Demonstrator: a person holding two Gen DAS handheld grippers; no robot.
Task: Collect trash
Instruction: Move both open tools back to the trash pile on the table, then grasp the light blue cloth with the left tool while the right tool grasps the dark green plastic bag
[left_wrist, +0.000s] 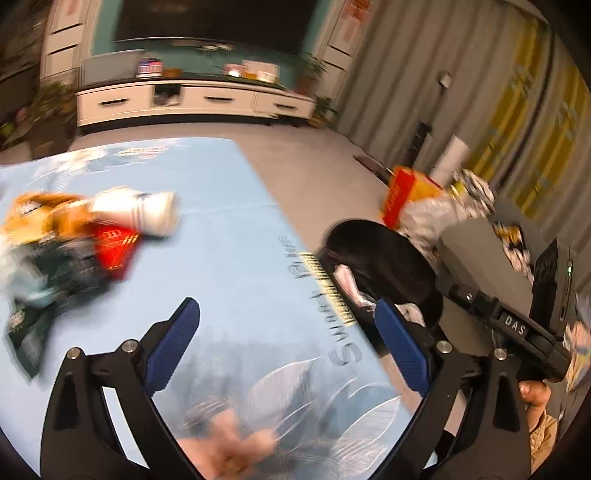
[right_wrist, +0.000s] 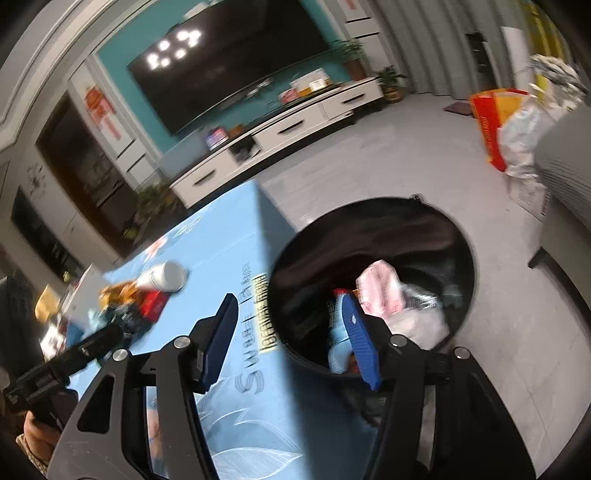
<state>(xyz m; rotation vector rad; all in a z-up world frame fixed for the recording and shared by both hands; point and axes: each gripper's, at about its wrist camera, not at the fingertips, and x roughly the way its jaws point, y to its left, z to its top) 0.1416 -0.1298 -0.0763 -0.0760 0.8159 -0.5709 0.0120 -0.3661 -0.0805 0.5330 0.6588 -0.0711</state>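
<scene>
On the other handle seen from the left wrist, a small tag reads "DAS". Left gripper (left_wrist: 284, 343) tilts down over the blue mat (left_wrist: 229, 236), fingers spread wide, empty. Right gripper (right_wrist: 291, 332) hangs half-spread at the black bin (right_wrist: 369, 221); trash pile (left_wrist: 74, 236) lies on the mat, other scraps inside the bin.

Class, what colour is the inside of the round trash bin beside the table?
Black; the trash bin shows best in the right wrist view.

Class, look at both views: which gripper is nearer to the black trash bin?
Right. The right gripper hangs at the bin's rim, one finger over its opening. The left gripper is over the blue table, with the bin off to its right.
</scene>
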